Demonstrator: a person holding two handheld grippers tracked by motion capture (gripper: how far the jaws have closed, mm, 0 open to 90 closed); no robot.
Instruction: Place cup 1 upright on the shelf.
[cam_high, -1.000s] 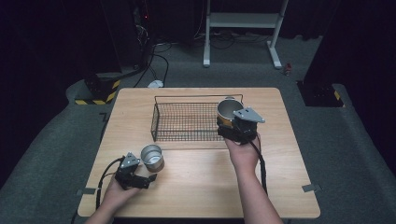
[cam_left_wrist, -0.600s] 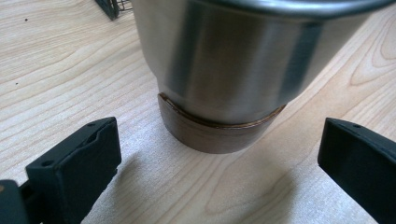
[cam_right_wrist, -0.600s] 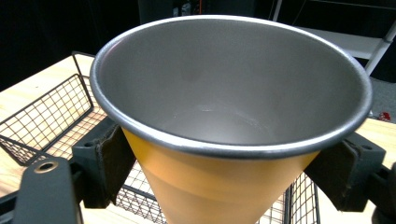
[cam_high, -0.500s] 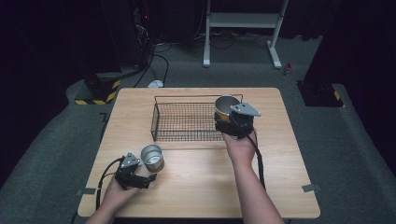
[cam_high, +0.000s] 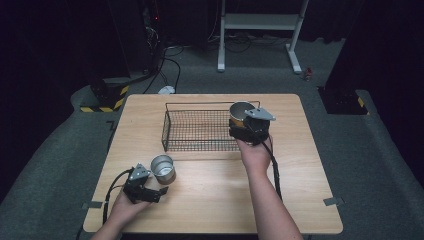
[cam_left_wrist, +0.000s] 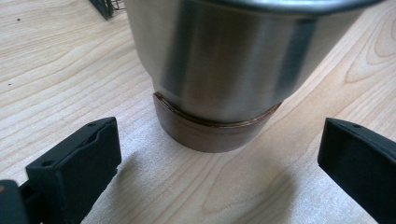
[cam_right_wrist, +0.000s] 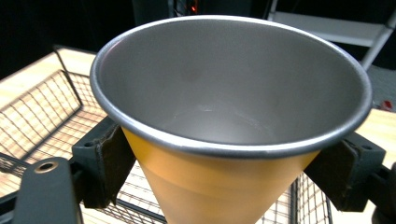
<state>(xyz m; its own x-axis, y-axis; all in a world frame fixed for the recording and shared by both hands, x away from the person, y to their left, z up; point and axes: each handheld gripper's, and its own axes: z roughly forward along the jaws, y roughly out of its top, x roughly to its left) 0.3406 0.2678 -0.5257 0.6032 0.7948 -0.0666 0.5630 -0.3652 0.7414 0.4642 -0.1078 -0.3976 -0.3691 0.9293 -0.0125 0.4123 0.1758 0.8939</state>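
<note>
orange cup sits pinched between the right gripper's jaws, held upright above the near right corner of the wire basket, probably so it can go down inside without tipping. its mouth faces up and it looks empty. the steel cup stands on the table near the front left, with the left gripper just beside it, jaws spread to either side of its brown base but not touching, likely lined up for a grab.

the right gripper view shows the pads pressing the orange wall below the rim, and mesh beneath; the high view shows where the cup hangs relative to the basket's rim. the left gripper view shows the steel cup's brown foot and the open gap at each jaw, which are too small to judge from above.
</note>
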